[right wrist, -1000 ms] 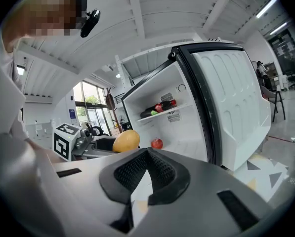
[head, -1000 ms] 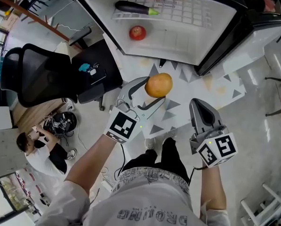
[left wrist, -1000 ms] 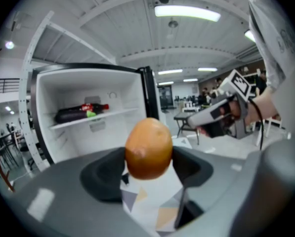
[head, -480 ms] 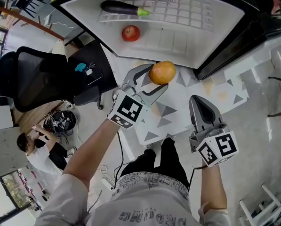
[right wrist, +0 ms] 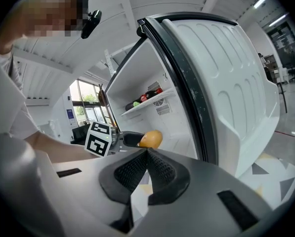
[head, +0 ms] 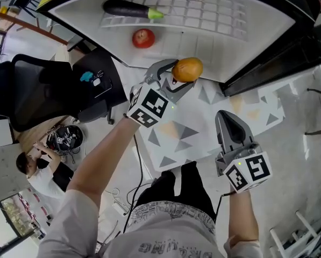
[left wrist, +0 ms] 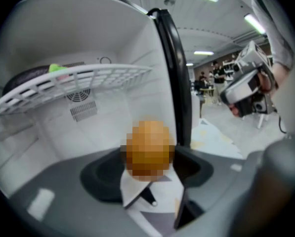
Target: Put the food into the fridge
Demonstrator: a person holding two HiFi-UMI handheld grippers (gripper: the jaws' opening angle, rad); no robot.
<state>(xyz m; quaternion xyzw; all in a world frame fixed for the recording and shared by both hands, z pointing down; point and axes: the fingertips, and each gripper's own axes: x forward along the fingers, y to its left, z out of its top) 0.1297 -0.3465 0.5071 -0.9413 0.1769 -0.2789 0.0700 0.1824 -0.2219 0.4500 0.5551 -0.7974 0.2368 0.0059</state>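
Observation:
An orange (head: pixel 188 69) sits between the jaws of my left gripper (head: pixel 182 76), which is shut on it at the front lip of the open fridge (head: pixel 241 42). In the left gripper view the orange (left wrist: pixel 148 149) hangs just below the white wire shelf (left wrist: pixel 78 80). A dark eggplant (head: pixel 127 8) lies on that shelf and a red apple (head: pixel 143 37) lies on the fridge floor. My right gripper (head: pixel 225 118) is shut and empty, low over the floor mat; its closed jaws (right wrist: pixel 147 153) point at the orange (right wrist: pixel 151 138).
The fridge door (right wrist: pixel 226 83) stands open to the right. A black office chair (head: pixel 36 85) is at the left, a person (head: pixel 42 168) sits on the floor beyond it. A patterned mat (head: pixel 203 117) lies under the grippers. Bottles (right wrist: pixel 143 98) rest on the shelf.
My left gripper has carried the orange up and forward to the fridge opening. The right gripper has stayed where it was.

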